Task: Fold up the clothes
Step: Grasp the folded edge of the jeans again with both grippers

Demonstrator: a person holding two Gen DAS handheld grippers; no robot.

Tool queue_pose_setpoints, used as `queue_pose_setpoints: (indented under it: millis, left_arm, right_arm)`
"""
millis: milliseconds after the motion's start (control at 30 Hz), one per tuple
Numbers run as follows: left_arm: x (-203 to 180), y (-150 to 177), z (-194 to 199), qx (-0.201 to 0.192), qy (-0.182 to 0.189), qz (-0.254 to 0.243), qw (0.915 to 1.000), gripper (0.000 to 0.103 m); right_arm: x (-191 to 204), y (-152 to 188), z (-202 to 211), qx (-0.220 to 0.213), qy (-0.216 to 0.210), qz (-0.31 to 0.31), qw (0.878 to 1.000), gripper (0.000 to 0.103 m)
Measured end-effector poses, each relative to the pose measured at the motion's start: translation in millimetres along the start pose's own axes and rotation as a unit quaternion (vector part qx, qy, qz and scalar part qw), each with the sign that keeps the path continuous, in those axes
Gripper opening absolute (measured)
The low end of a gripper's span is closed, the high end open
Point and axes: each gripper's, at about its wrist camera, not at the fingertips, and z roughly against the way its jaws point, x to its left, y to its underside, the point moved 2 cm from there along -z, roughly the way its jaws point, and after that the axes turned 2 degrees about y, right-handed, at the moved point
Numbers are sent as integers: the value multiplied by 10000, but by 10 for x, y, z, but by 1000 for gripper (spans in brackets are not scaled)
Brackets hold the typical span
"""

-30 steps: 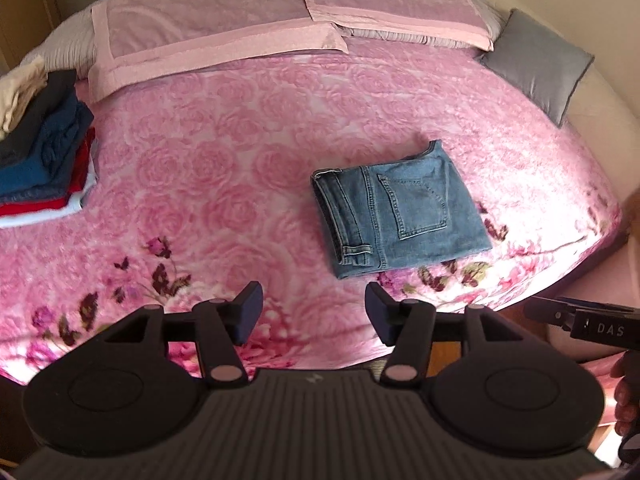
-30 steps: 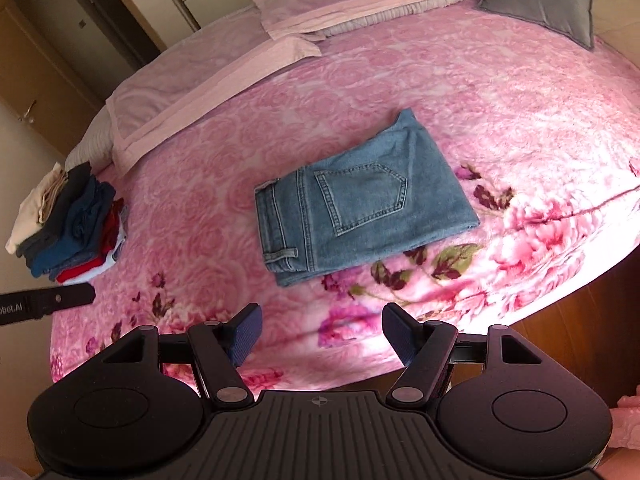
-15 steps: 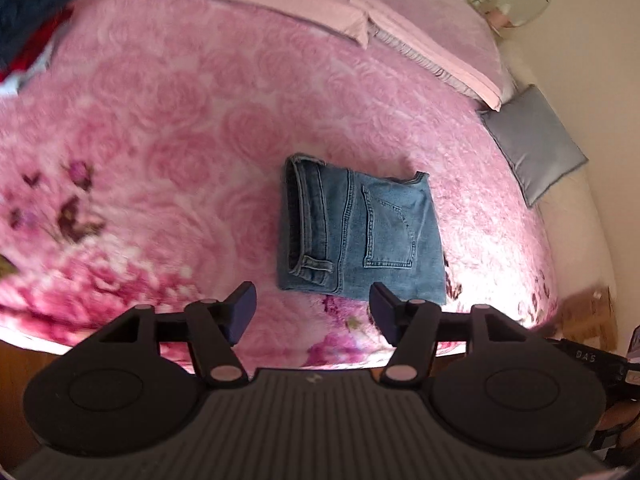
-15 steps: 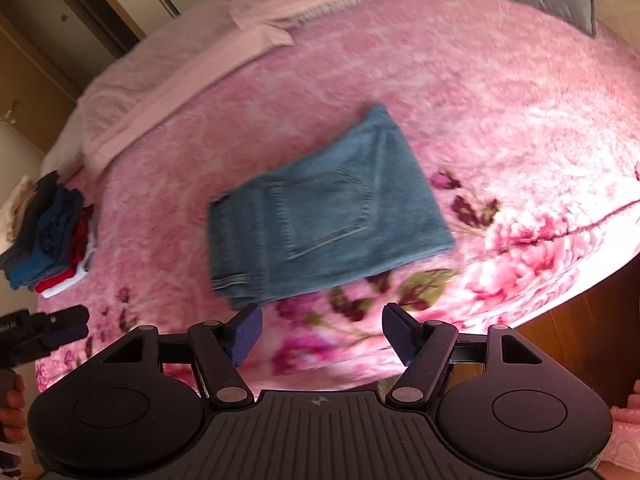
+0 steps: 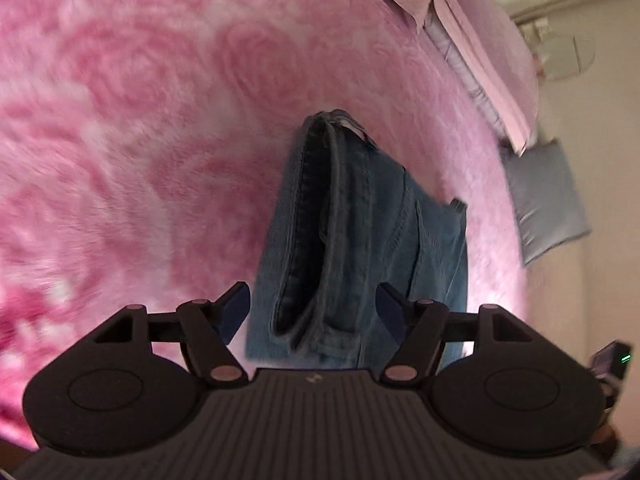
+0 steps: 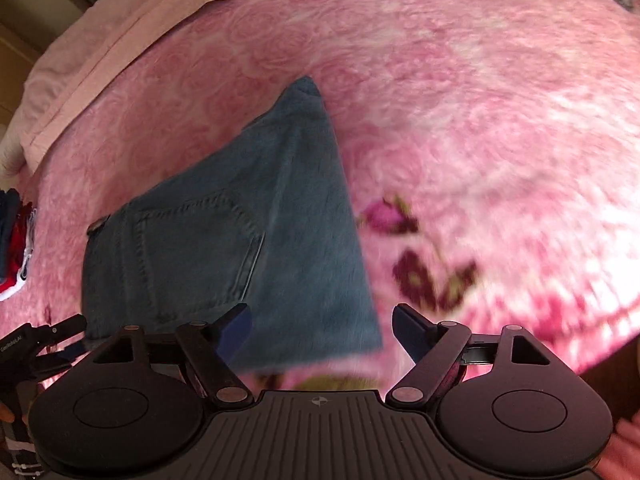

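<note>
Folded blue jeans (image 5: 360,240) lie on the pink rose-patterned bed cover (image 5: 140,120). In the left wrist view the waistband edge of the fold faces me, and my left gripper (image 5: 314,310) hangs just over it, jaws opening, the denim lying between the fingers without the pads pressing it. In the right wrist view the jeans (image 6: 240,220) show their back pocket. My right gripper (image 6: 322,326) is low over their near right corner, jaws opening, pads not pressing the cloth. The left gripper (image 6: 36,344) appears at that view's left edge.
Pink pillows (image 5: 480,40) and a grey cushion (image 5: 548,200) lie at the head of the bed. A stack of folded clothes (image 6: 14,248) sits at the bed's left side. The bed's near edge (image 6: 592,360) drops to a dark floor at right.
Both grippers have dropped toward the jeans, which now fill the lower middle of each view. The left view has rolled. Both pairs of jaws stand wider than before.
</note>
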Motion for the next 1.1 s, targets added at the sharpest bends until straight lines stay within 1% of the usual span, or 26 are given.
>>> queue_pose_setpoints:
  millis: [67,200,267,333,500,633,767,933,1000,1033,1067,1100]
  left_arm:
    - [116,-40,-105,-31,198,101,9997,69]
    - [237,-107,-245,-92,654,240,9975,75]
    - [271,-146,-285,-122,854,296,9958,75]
    - [240,-181,-330,-140,957,294,9949,75]
    - [130,-269,-479,-56,926,-8,9957,75]
    - [115,-323,-527,-21,942,9,9955,74]
    - [66,-373,-593,28,923,-47,9957,72]
    - [76,-364,-591,26,902,-67,9959,67]
    - [75,-350,-589,7,891,-71,9960,65]
    - [73,-349,-589,7,870,-65,9962,64]
    - [71,-349,-588,10,843,-55,9964,63]
    - [60,-349,-592,14,798,-61,9968,58]
  right_arm:
    - [-102,-65,-140,-28,-174,-28,9998,81]
    - [-309,-177,-410,-37,-529,-285,9982,82]
    - [-389,-228,-501,-21,-739,-436,9963,82]
    - [-473,-297,-584,-16,-954,-598,9936,82]
    - [-642,-436,-685,-75,-1493,-855,9851,82]
    - [-750,-539,-776,30,-1973,-971,9755,82]
    - [-775,-609,-856,195,-2384,-712,9684,81]
    - [-688,-676,-965,349,-2730,-429,9604,80]
    - [-624,-691,-1024,392,-2846,-350,9572,51]
    - [-593,-689,-1056,402,-2847,-364,9571,46]
    - [-562,-687,-1087,412,-2848,-377,9570,46]
    - [-531,-685,-1118,421,-2849,-391,9568,46]
